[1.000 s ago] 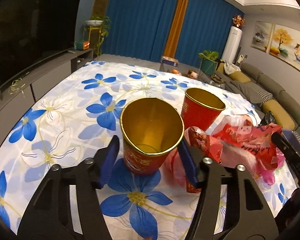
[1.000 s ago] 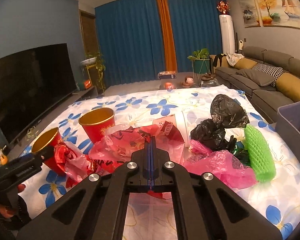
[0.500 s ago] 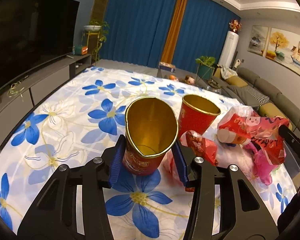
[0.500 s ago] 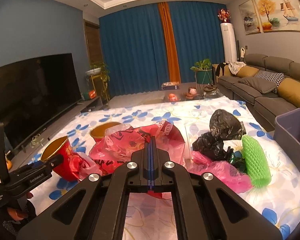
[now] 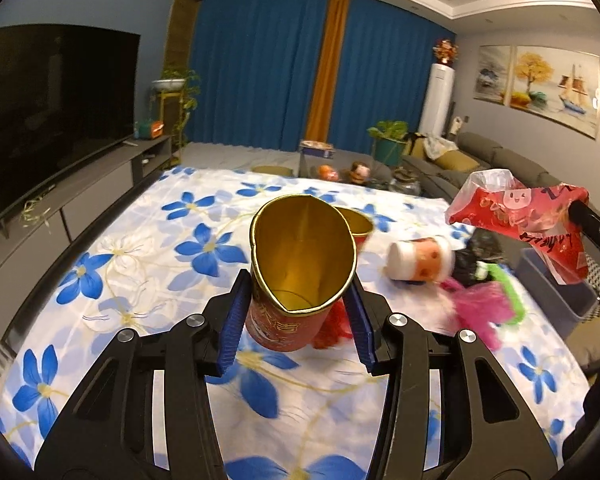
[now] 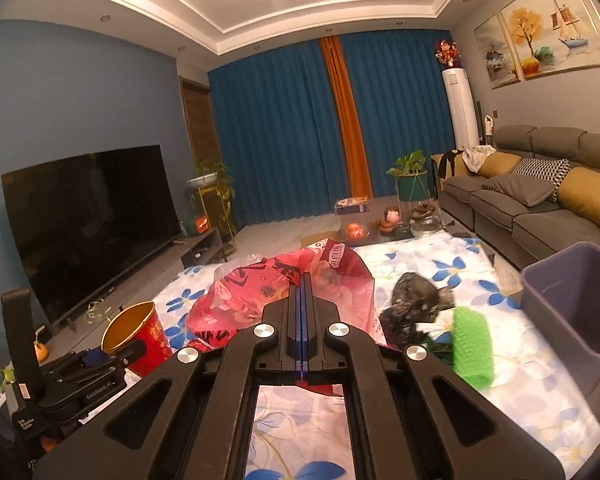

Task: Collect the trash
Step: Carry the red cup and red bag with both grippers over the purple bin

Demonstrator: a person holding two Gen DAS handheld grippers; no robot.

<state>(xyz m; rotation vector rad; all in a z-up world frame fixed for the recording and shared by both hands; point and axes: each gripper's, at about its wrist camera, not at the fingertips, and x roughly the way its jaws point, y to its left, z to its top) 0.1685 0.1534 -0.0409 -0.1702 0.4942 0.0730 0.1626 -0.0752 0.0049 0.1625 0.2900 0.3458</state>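
My left gripper (image 5: 296, 312) is shut on a red paper cup (image 5: 300, 264) with a gold inside. Its blue pads squeeze the rim into an oval, and the cup hangs above the flowered tablecloth (image 5: 148, 264). From the right wrist view the same cup (image 6: 140, 332) shows at lower left. My right gripper (image 6: 304, 280) is shut on a red printed plastic bag (image 6: 260, 300), which hangs off the table; the left wrist view has that bag (image 5: 516, 216) at the right. A second red cup (image 5: 358, 226) stands behind the held one.
A white cup (image 5: 420, 260) lies on its side on the cloth. Beside it are a black bag (image 6: 416, 300), a green foam net (image 6: 470, 348) and a pink bag (image 5: 480, 308). A grey bin (image 6: 576, 304) stands at the table's right edge. TV left, sofa right.
The left jaws closed on the cup, squeezed it and lifted it off the cloth. The right gripper rose with the red bag, uncovering the white cup.
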